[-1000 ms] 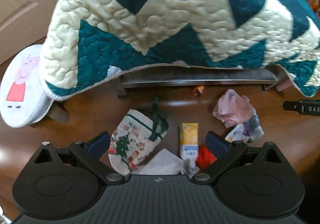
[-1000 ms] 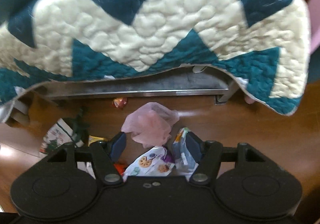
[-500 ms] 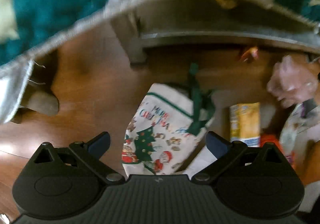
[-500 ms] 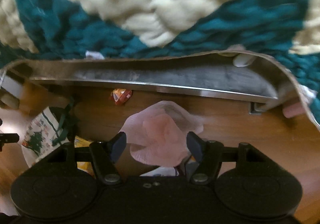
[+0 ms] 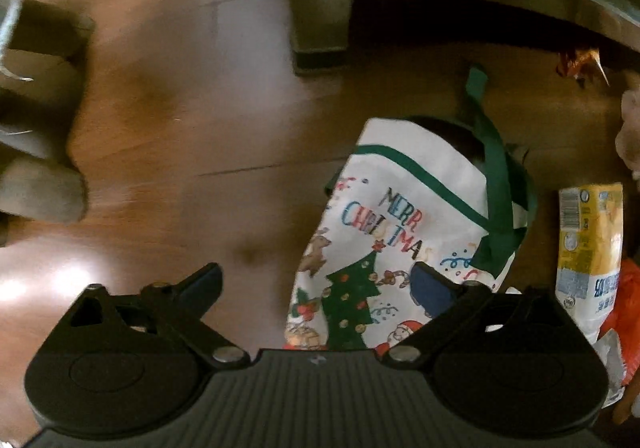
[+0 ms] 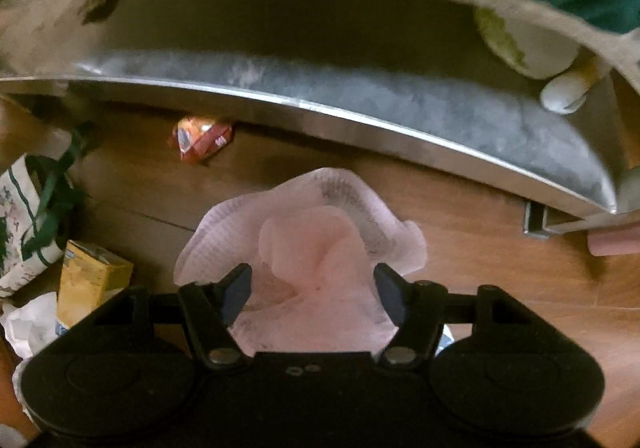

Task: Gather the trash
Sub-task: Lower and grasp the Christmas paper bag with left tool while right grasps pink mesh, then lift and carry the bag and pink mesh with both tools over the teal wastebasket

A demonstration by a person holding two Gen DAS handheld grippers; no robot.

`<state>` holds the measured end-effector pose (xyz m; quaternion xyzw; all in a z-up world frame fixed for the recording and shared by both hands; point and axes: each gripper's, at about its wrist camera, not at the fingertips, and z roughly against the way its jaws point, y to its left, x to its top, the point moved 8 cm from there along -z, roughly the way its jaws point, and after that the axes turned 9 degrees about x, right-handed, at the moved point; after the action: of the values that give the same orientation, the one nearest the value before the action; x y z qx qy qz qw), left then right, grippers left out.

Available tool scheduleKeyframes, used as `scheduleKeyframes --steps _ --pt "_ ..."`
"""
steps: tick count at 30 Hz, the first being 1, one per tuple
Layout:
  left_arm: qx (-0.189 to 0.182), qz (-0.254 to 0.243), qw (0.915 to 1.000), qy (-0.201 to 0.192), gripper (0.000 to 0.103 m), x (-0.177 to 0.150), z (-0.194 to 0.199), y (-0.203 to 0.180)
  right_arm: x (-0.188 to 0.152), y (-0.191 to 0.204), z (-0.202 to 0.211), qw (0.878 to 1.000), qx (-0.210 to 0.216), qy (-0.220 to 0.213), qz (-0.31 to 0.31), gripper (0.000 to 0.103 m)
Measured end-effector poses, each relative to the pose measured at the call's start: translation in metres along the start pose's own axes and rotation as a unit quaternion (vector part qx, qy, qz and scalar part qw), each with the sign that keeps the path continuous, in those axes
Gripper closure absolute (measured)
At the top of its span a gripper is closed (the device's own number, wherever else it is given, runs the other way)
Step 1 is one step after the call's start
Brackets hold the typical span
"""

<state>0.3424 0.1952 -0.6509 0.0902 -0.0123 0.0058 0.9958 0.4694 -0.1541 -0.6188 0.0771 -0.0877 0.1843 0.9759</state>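
I am reaching down to the wooden floor (image 5: pixel 168 151) beside the bed frame (image 6: pixel 360 103) to gather litter. My right gripper (image 6: pixel 314 294) hangs over the crumpled pink tissue (image 6: pixel 312 232), fingers spread on either side of it and not yet pressing. My left gripper (image 5: pixel 316 288) is also spread, its jaws having just been closing a little; its right finger lies over the Christmas drawstring bag (image 5: pixel 400 215), the left over bare floor, gripping nothing. A yellow drink carton (image 5: pixel 590 244) lies just beside the bag, and a red wrapper (image 6: pixel 202 137) sits at the frame's edge. Next, I judge, the right fingers should sink around the tissue and pinch, while the left takes the bag's rim.
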Motion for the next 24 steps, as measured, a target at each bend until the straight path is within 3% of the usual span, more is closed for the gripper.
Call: scheduleKeyframes --steps 4,11,12,13,14,18,24 --pt "-0.003 -0.01 0.9999 0.01 0.038 -0.003 -0.011 -0.008 0.0 0.001 -0.007 1.0 0.005 0.0 -0.004 0.036" --pt "-0.003 -0.011 0.9999 0.002 0.078 -0.008 -0.01 -0.016 0.001 -0.002 -0.004 1.0 0.003 -0.013 -0.015 0.04" --pt "-0.002 -0.005 1.0 0.0 0.087 -0.008 -0.009 -0.017 0.002 -0.002 -0.001 1.0 0.004 -0.017 -0.018 0.045" --pt "-0.003 -0.001 1.0 -0.002 0.091 -0.011 -0.007 -0.02 0.002 -0.002 0.001 1.0 0.009 -0.018 -0.019 0.073" --pt "-0.004 0.001 1.0 -0.005 0.092 -0.012 -0.004 -0.021 0.001 -0.003 0.003 1.0 0.007 -0.014 -0.021 0.087" --pt "0.003 -0.004 0.9998 -0.02 0.1 -0.017 0.006 -0.022 0.001 -0.004 0.018 1.0 0.003 -0.017 -0.017 0.093" --pt "0.005 -0.016 0.9986 -0.05 0.1 -0.02 0.049 -0.017 -0.004 0.003 0.065 0.999 -0.001 -0.04 -0.003 0.096"
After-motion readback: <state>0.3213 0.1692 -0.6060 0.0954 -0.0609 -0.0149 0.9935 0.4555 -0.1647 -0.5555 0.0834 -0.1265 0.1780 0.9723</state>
